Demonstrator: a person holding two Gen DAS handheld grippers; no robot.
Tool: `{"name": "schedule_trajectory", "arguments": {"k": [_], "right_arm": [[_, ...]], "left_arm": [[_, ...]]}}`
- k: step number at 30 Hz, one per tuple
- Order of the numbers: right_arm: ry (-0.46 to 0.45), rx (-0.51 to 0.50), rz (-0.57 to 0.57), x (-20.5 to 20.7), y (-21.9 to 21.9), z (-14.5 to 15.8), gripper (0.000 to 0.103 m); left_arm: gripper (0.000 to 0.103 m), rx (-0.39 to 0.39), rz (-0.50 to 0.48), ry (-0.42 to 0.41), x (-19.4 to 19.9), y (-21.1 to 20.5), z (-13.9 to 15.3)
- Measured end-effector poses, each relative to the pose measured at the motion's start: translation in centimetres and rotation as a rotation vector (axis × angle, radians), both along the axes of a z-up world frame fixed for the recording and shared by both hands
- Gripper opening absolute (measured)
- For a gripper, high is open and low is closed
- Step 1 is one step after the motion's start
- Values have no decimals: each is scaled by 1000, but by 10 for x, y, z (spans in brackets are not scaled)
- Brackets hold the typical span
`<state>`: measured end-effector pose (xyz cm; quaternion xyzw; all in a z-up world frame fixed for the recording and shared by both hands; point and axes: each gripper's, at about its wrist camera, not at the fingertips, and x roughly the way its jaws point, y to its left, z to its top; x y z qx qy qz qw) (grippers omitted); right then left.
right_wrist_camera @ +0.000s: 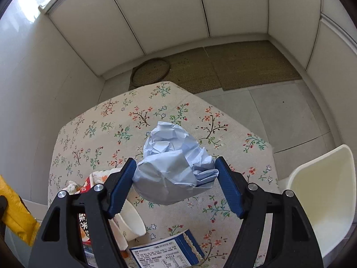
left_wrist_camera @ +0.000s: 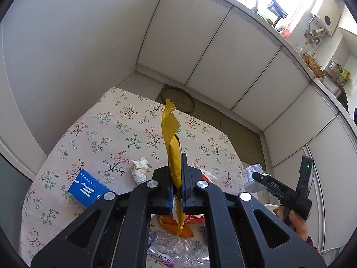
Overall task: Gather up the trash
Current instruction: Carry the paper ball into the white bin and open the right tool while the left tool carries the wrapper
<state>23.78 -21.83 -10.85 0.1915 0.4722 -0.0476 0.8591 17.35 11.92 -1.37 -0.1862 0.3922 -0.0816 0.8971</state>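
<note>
left tongs (left_wrist_camera: 177, 185): pinched long yellow foil wrapper (left_wrist_camera: 171, 143), upright
right tongs (right_wrist_camera: 175, 186): clamped crumpled pale-blue paper ball (right_wrist_camera: 171, 163) above floral tabletop (right_wrist_camera: 125, 120)

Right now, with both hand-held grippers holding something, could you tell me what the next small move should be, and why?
Probably carry both loads away to a bin, which is not in view. The left hand-held gripper is shut on the yellow wrapper, the right hand-held gripper clamps the crumpled paper, and both are lifted off the table.
</note>
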Motion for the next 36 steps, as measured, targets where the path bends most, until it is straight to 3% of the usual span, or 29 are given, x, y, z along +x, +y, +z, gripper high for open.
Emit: {"name": "schedule_trajectory", "arguments": {"k": [8, 18, 28, 36], "right_arm": [[-124, -40, -4, -60, -14, 52, 71], [-243, -112, -83, -135, -68, 99, 72], [-215, -79, -263, -189, -155, 83, 73], [-146, -27, -302, -202, -198, 56, 76]], "left_arm": [[5, -9, -23, -51, -15, -15, 20], [5, 14, -86, -103, -38, -53, 36], [5, 42, -182, -120, -51, -114, 39], [5, 69, -301, -112, -52, -191, 33]]}}
